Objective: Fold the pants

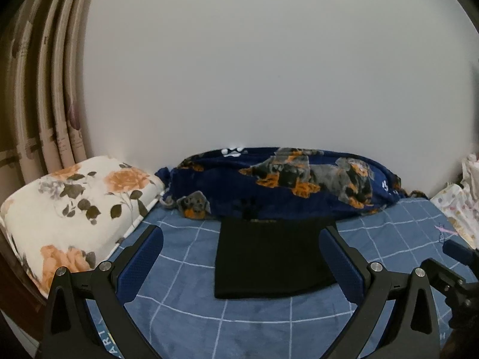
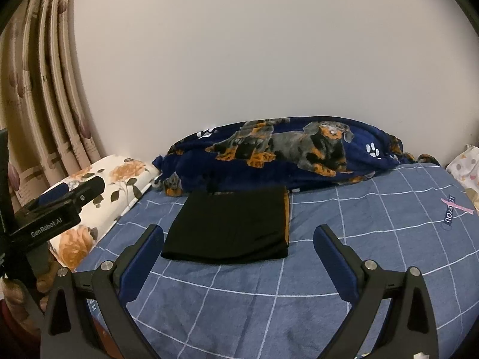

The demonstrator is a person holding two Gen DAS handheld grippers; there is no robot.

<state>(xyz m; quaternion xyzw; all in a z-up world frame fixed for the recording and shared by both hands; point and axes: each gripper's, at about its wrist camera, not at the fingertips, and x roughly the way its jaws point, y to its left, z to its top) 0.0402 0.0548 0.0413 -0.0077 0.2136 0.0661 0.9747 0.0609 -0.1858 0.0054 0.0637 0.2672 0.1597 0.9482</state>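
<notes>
Claws lead: the left claw [image 1: 241,257] and right claw [image 2: 238,257] both gape wide, holding nothing, above the checked blue bed sheet [image 2: 344,269]. Straight ahead lie the black pants [image 1: 269,260], a compact folded rectangle, nearer the left claw, touching the dachshund-print blanket [image 2: 284,152] beyond.

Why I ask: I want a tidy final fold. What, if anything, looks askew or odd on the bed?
Nothing much stands out. The black pants lie flat in a compact folded rectangle on the blue checked sheet; only a thin tan strip peeks out along their right edge. Both grippers are open and clear of them.
</notes>
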